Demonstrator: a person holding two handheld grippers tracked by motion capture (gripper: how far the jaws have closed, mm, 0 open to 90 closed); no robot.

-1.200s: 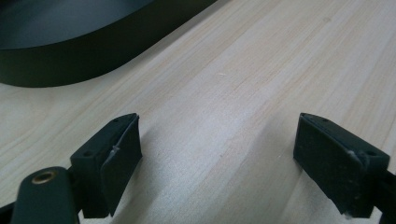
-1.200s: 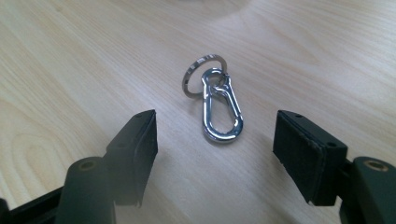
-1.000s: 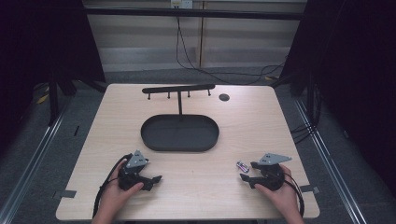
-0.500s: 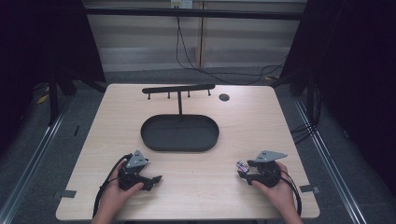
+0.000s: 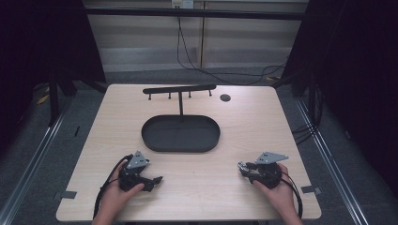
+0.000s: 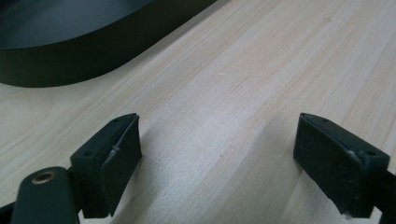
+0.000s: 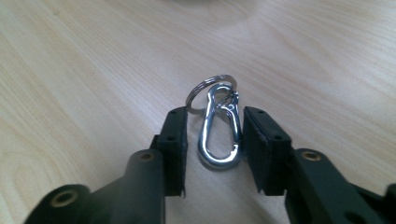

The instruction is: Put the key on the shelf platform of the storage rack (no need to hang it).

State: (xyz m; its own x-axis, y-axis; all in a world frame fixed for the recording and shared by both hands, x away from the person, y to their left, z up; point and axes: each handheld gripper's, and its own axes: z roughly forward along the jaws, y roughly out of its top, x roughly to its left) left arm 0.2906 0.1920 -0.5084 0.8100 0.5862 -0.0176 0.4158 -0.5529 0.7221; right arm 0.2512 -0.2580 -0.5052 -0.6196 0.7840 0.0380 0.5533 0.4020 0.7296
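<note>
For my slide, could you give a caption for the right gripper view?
Right gripper closing around a silver carabiner with key ring on the wooden table.

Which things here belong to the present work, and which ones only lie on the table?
In use: snap hook with key ring, between the fingers of the right gripper, which have just been closing.

Idle: black oval tray, hook stand, left gripper, open.

— What sort of place is shown?
— A lab recording bay is suggested: a bare wooden table (image 5: 197, 187) is enclosed by black curtains (image 5: 356, 70), with cables (image 5: 187, 51) hung down the back wall (image 5: 141, 51).
</note>
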